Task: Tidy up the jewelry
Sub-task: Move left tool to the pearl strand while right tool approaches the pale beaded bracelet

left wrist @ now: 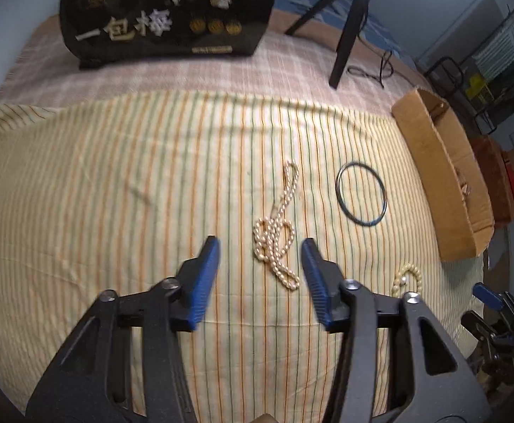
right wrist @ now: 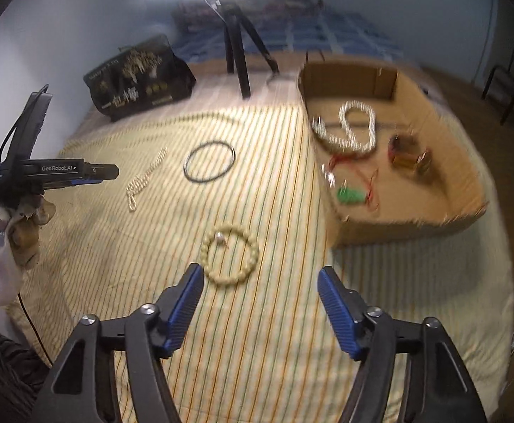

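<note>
- The left gripper (left wrist: 260, 246) pointed steeply down at the striped cloth (left wrist: 116, 183), its jaws parted and holding nothing; the heaped end of the pearl necklace (left wrist: 274, 236) lay in the gap between the blue pads without touching either, so it looked lined up for a pinch on the thickest bunch of beads
- The rest of that necklace trailed away from the gripper in a thin strand; the dark bangle (left wrist: 340, 190) lay flat just to its right, apart from it
- The right gripper (right wrist: 260, 275) hung over the same cloth with its jaws standing wider and empty; the bead bracelet (right wrist: 253, 253) lay just ahead of the left pad, off centre in the gap, so I judged the aim would need a nudge that way before closing
- The cardboard box (right wrist: 398, 225) sat at the cloth's right edge, open at the top, and already held a pale bead chain (right wrist: 369, 123), a red cord (right wrist: 369, 183), a green piece (right wrist: 350, 195) and some brown items too blurred to name; it seemed the place for gathered pieces
- Three pieces still lay loose on the cloth, so the sorting looked partly done; loose strands could slip from a shallow pinch
</note>
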